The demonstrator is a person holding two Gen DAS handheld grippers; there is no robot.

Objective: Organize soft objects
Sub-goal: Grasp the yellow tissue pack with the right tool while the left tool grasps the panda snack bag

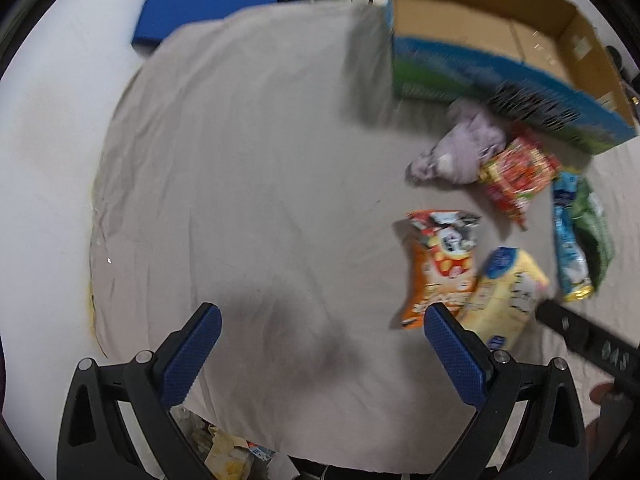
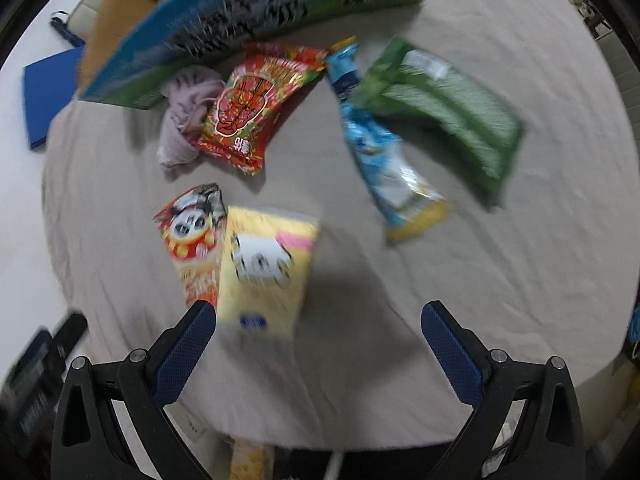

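Note:
Several soft packets lie on a beige cloth (image 1: 240, 160) in front of an open cardboard box (image 1: 500, 28). Both views are blurred. An orange snack bag (image 2: 192, 240) and a yellow bag (image 2: 268, 272) lie side by side. Behind them are a red bag (image 2: 252, 108) and a crumpled lilac cloth (image 2: 184, 116); to the right lie a light blue bag (image 2: 384, 160) and a green bag (image 2: 444, 108). My right gripper (image 2: 320, 320) hovers open just short of the yellow bag. My left gripper (image 1: 322, 320) hangs open over bare cloth, left of the orange bag (image 1: 436, 264) and yellow bag (image 1: 508, 296).
A blue flat pad (image 1: 192, 4) lies at the cloth's far left corner on the white surface (image 1: 48, 140). The box (image 2: 248, 12) has blue and green printed sides. Part of the other gripper (image 1: 580, 340) shows at the left wrist view's right edge. Clutter sits below the cloth's near edge.

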